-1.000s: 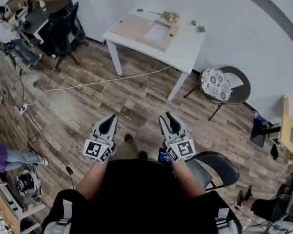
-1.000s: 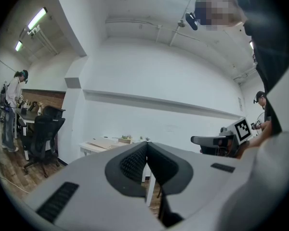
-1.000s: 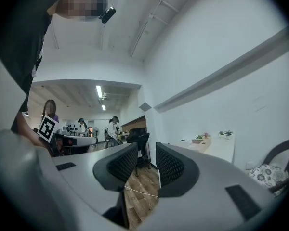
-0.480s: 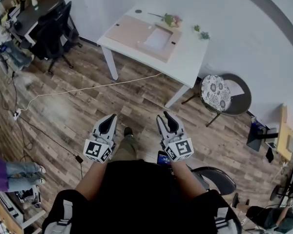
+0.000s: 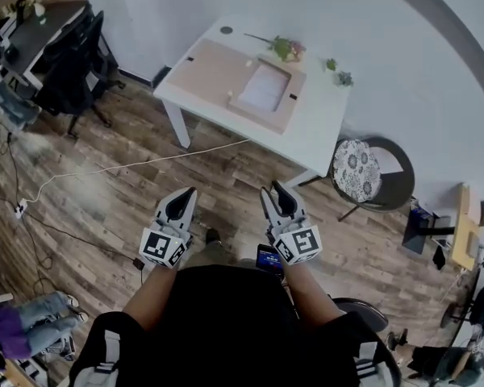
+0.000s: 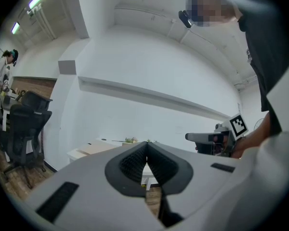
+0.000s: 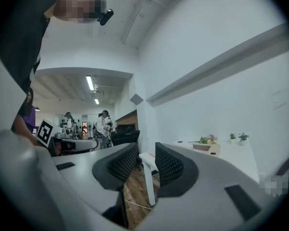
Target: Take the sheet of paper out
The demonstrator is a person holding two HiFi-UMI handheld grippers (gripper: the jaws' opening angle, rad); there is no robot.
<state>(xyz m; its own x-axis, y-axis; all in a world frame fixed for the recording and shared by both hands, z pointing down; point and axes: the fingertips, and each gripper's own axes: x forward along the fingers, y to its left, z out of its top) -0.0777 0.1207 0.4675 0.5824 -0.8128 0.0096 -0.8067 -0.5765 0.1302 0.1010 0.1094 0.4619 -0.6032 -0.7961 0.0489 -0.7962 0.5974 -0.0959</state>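
A white sheet of paper (image 5: 264,87) lies inside a shallow wooden tray (image 5: 276,116) on a white table (image 5: 310,131) well ahead of me. Both grippers are held level over the wood floor, short of the table and apart from it. My left gripper (image 5: 184,193) is shut, its ribbed pads (image 6: 135,161) meeting with nothing between them. My right gripper (image 5: 276,190) is opening, with a clear gap between its pads (image 7: 167,166) and nothing in it. In the right gripper view the tray (image 7: 206,148) shows on the table (image 7: 238,159) at the right.
A flat brown board (image 5: 208,72) lies left of the tray, with small plants (image 5: 285,48) behind. A round chair with a patterned cushion (image 5: 361,156) stands right of the table. Black office chairs (image 5: 64,75) sit at the left. A white cable (image 5: 121,168) crosses the floor. People (image 7: 105,121) stand far off.
The table and tray have come closer and lower in the head view as I walk toward them. Both grippers keep their places in front of my body.
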